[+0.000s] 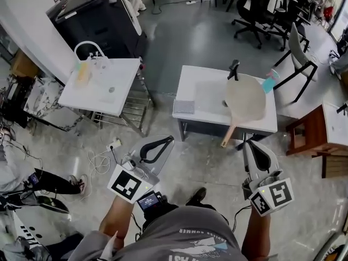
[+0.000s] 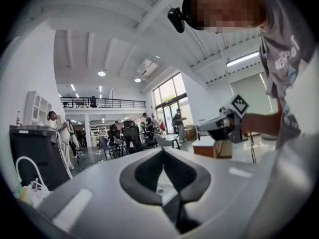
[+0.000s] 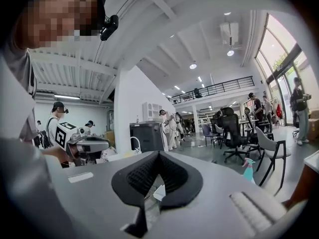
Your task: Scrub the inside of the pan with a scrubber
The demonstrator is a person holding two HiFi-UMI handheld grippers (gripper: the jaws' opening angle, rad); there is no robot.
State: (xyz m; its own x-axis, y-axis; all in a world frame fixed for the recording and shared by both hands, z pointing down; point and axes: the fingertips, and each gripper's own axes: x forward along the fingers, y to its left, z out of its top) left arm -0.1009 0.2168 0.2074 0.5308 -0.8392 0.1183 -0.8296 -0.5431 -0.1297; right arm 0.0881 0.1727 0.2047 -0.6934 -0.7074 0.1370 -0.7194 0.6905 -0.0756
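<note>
The left gripper (image 1: pixel 169 140) and the right gripper (image 1: pixel 248 144) are held low by the body, each with its jaws closed together on nothing. Ahead stands the white sink table (image 1: pixel 190 79). The pan (image 1: pixel 246 97) lies on its right half, its wooden handle (image 1: pixel 228 136) running back past the front edge, nearly in line with the right gripper, the nearer one. The grey pad (image 1: pixel 184 106), likely the scrubber, lies at the table's left end, closer to the left gripper.
</note>
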